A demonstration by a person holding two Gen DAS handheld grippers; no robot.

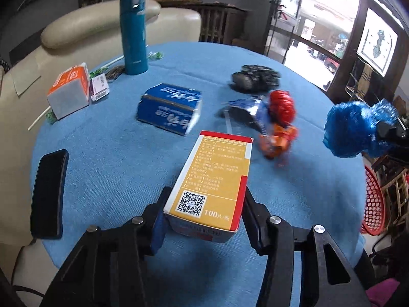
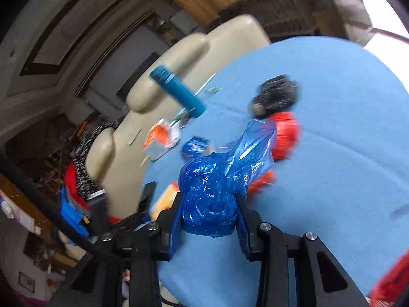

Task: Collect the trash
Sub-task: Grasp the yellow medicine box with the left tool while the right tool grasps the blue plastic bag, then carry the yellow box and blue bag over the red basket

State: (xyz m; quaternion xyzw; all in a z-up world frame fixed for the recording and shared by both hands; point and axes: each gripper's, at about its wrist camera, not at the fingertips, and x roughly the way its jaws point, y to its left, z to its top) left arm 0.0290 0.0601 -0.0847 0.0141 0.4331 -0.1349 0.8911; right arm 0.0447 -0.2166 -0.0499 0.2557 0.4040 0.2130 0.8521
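Observation:
My left gripper (image 1: 204, 199) is shut on a yellow and red medicine box (image 1: 214, 179), which it holds just above the blue tablecloth (image 1: 115, 153). In the right wrist view my right gripper (image 2: 209, 212) is shut on a crumpled blue plastic bag (image 2: 219, 179); the same blue plastic bag (image 1: 358, 128) shows at the right of the left wrist view. Further trash lies on the cloth: a blue carton (image 1: 170, 108), an orange and white carton (image 1: 69, 92), a red wrapper (image 1: 281, 107), an orange wrapper (image 1: 278, 140), a blue foil packet (image 1: 245, 110) and a black crumpled wrapper (image 1: 255, 76).
A teal flask (image 1: 134, 33) stands upright at the back of the round table. A black phone (image 1: 49, 192) lies near the left edge. A red mesh basket (image 1: 373, 202) sits below the table's right edge. A cream sofa (image 1: 76, 30) is behind.

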